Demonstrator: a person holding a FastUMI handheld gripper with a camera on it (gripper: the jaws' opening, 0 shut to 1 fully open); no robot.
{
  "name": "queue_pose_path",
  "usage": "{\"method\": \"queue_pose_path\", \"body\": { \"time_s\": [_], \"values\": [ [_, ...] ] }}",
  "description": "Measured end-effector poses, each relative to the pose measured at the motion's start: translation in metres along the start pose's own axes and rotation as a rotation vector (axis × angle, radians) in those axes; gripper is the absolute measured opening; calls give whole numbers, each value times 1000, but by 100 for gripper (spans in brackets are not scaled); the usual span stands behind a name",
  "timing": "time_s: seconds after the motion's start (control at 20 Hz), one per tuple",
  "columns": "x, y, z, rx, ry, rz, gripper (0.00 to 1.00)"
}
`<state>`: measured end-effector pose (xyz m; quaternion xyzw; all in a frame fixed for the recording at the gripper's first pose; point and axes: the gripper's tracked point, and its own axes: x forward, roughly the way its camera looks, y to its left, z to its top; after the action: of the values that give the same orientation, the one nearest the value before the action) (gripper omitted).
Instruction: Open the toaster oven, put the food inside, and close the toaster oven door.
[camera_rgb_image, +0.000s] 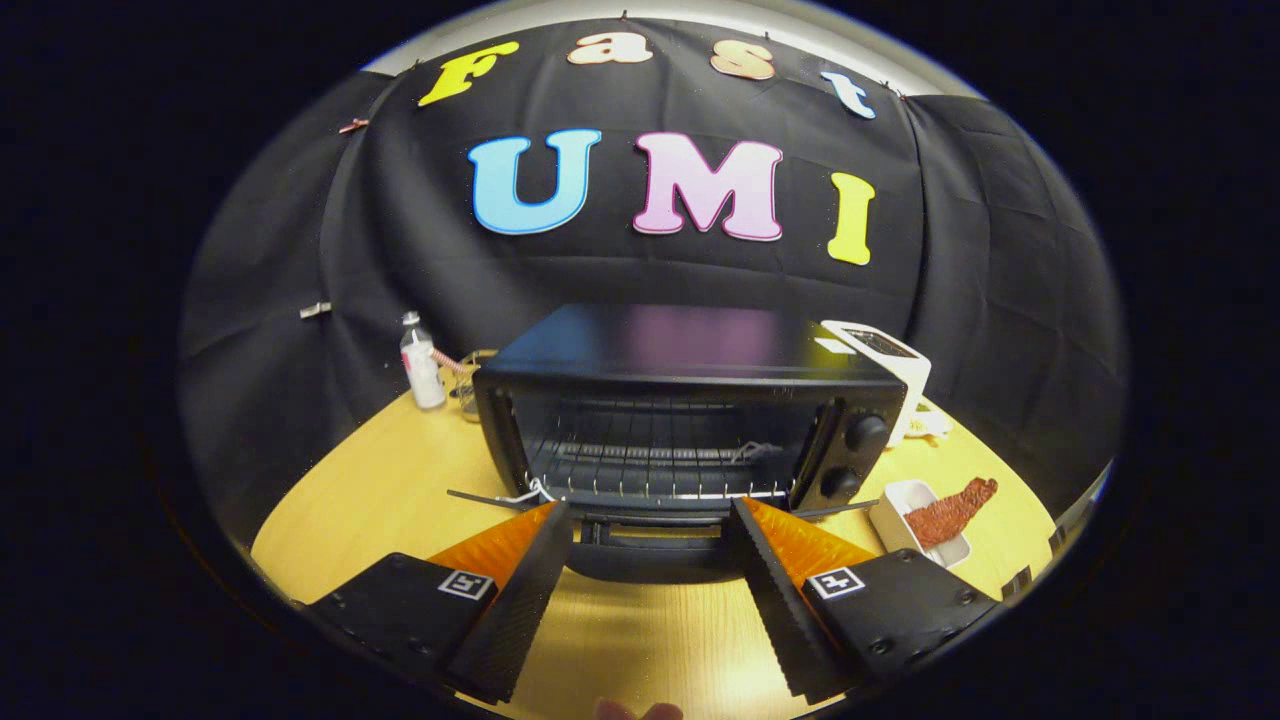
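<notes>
One step of three looks done to us: the toaster oven (690, 420) stands with its door (650, 545) dropped flat toward us, the wire rack (655, 455) bare inside, so we judge the food is the step now in hand. Our jaws are spread wide and grasp nothing, and the gripper (650, 525) hovers just in front of the lowered door, with the door's front edge lying between the two fingertips. Going left to right across the pale wooden counter (380, 490): a small clear bottle (421, 362) stands near the booth's black wall, just left of the oven; then the oven itself, its two knobs (855, 455) on the right of the cavity; behind its right corner sits a white device (885, 355) we cannot identify; and further right, nearer us, a white dish (905, 515) carries the food (950, 510), a reddish-brown strip leaning out over its rim. The next move, as we judge it, calls for swinging right to the dish, closing on the strip without tipping the dish, then carrying it onto the rack. Black cloth drapes the whole booth behind.
</notes>
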<state>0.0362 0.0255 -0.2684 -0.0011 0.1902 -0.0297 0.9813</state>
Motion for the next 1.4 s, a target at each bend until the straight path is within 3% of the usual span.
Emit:
{"method": "queue_pose_path", "body": {
  "time_s": [0.65,0.85,1.1,1.4],
  "values": [
    [-12,17,-89,49,185,70,100],
    [-14,22,-97,30,206,79,97],
    [-30,3,-71,32,173,63,98],
    [-40,-92,4,176,18,-21,98]
  ]
}}
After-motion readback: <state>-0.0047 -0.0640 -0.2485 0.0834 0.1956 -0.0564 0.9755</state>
